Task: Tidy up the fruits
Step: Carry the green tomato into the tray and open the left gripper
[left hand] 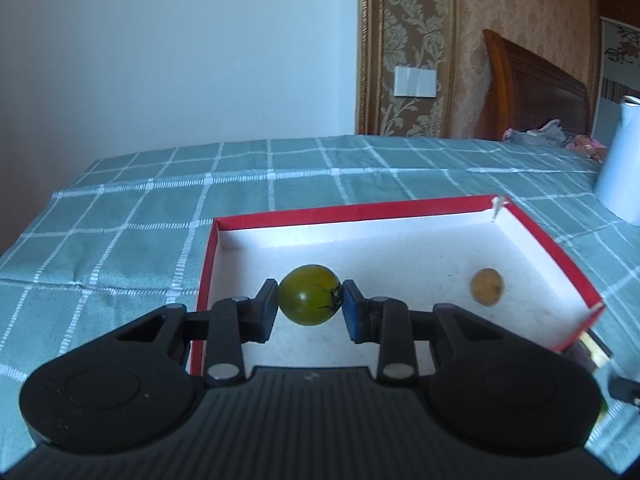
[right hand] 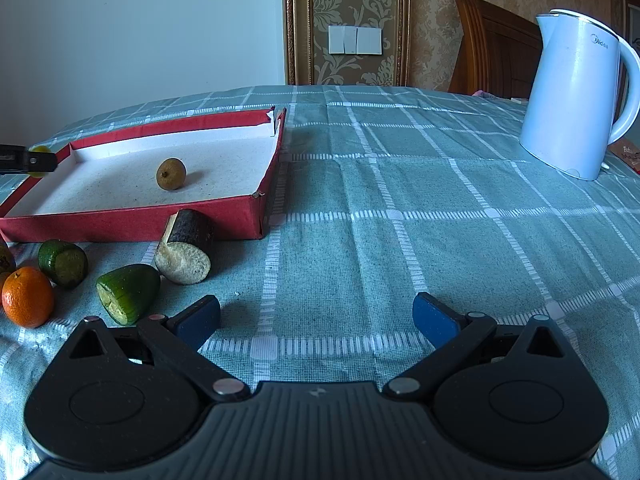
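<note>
Red cardboard tray with a white floor sat on the checked-cloth tabletop's left side and held one brown round fruit. Cut green pieces and orange waited outside. Left gripper fingers clamped a smooth green tomato over the tray. Right gripper fingers were spread, empty.

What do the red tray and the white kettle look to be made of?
Red tray: likely cardboard, matte red paper outside, white inside; a corner is torn and peeling. White kettle: looks like smooth glossy plastic, by its soft sheen and moulded handle; I can't rule out coated metal.
</note>
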### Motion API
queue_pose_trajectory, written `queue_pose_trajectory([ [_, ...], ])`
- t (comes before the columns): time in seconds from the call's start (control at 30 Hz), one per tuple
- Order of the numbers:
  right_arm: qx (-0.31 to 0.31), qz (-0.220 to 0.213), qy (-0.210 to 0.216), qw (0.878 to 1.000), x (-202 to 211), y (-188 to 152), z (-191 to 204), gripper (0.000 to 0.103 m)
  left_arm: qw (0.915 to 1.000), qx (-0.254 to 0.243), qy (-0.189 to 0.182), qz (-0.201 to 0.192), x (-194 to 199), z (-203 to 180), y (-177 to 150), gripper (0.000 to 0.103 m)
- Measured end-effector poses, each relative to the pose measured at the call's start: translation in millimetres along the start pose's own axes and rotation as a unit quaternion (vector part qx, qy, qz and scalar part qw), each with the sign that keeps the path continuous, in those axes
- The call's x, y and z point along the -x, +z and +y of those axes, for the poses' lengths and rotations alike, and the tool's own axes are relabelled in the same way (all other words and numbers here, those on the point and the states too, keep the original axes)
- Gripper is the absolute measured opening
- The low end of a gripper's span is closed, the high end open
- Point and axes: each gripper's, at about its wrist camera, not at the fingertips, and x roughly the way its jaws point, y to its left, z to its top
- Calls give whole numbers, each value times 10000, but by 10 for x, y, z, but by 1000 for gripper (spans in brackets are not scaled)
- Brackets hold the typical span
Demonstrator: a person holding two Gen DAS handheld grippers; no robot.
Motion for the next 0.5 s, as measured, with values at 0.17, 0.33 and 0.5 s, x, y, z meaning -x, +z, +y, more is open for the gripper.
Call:
queue_pose_trajectory([
  [0.17, 0, 0, 1, 10000, 3, 0, 0, 103, 9993, 214, 80, 289, -285, 92, 39, 30],
  [0.33, -1, -1, 3, 10000, 5, 0, 1, 103, 9983, 444, 108, 368, -379, 211, 58, 30],
  [0.5, -1, -1, 3, 10000, 6, 1, 1, 103, 9967, 641, 103, 496, -450, 319, 73, 30],
])
